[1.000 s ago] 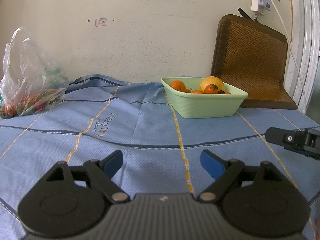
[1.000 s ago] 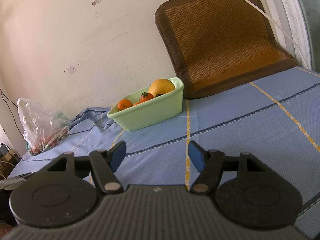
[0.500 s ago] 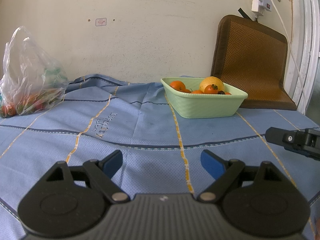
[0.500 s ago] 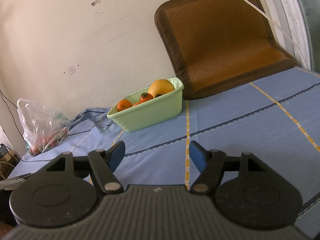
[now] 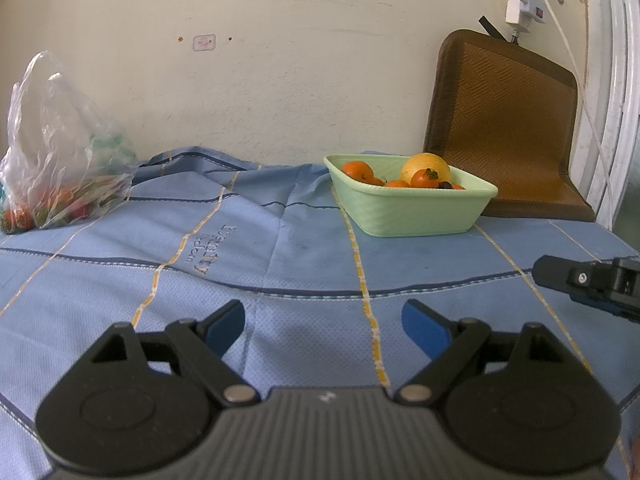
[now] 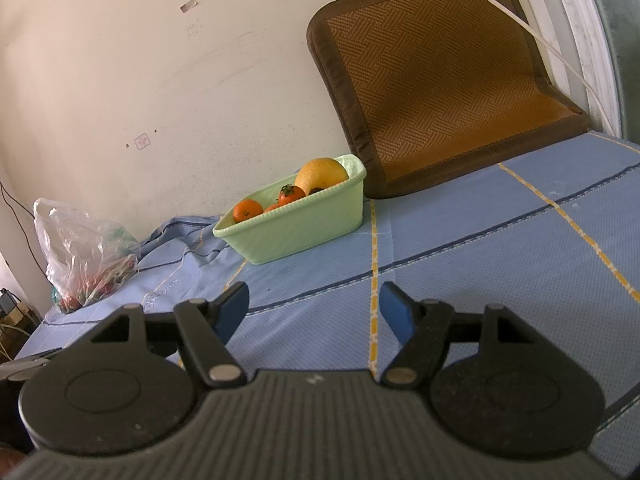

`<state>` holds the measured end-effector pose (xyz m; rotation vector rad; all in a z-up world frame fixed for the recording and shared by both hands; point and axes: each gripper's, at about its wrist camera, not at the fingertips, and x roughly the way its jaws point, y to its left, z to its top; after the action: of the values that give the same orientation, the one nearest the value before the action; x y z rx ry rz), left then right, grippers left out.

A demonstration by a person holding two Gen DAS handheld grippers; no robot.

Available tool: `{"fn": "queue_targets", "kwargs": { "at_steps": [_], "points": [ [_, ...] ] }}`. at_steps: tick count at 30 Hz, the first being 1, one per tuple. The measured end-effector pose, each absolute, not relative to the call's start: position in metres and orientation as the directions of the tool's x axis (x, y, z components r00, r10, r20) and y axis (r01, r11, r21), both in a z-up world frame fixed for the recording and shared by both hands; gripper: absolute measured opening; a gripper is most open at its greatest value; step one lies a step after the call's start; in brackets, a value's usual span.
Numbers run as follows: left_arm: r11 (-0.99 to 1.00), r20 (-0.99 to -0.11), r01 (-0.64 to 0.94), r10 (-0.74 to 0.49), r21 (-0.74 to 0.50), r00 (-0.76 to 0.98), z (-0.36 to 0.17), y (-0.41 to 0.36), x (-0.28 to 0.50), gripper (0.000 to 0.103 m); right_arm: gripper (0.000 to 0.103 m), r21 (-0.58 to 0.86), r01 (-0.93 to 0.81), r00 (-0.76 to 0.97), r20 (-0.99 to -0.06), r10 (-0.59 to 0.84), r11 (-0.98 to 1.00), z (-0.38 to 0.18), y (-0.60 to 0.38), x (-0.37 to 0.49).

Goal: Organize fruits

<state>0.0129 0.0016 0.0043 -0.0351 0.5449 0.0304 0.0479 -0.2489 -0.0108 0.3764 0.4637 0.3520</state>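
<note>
Left gripper (image 5: pixel 323 322): blue pads spread wide, nothing between them, low over the blue cloth (image 5: pixel 280 256)
Right gripper (image 6: pixel 314 310): spread too, holding nothing
Green basin (image 5: pixel 416 210): on the cloth by the wall, ahead and a little right of the left gripper; ahead and slightly left of the right one
Long axis: from the right view the basin runs slantwise, near-left to far-right
Fruit in it: a big yellow-orange citrus (image 5: pixel 425 165), small oranges (image 5: pixel 357 170), a red persimmon-like one with a dark calyx (image 5: pixel 426 178)
Plastic bag (image 5: pixel 60 168): far left by the wall, red and green produce inside, well apart from the basin
Nearer hand: I'd say left for the bag; neither plainly closer to the basin
</note>
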Motion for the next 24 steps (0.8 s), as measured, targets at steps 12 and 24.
{"fn": "queue_targets", "kwargs": {
  "at_steps": [12,24],
  "points": [
    [0.999,-0.52,-0.04,0.02,-0.027,0.854,0.0046,0.0025,0.0138,0.092,0.075,0.425,-0.24,0.837,-0.364,0.408,0.873,-0.0105,-0.2489,0.0477],
    [0.999,-0.52,-0.045,0.026,-0.023,0.854,0.0043,0.0041,0.0138,0.094,0.076,0.423,-0.24,0.837,-0.366,0.407,0.874,-0.0112,-0.2472,0.0454]
  ]
}}
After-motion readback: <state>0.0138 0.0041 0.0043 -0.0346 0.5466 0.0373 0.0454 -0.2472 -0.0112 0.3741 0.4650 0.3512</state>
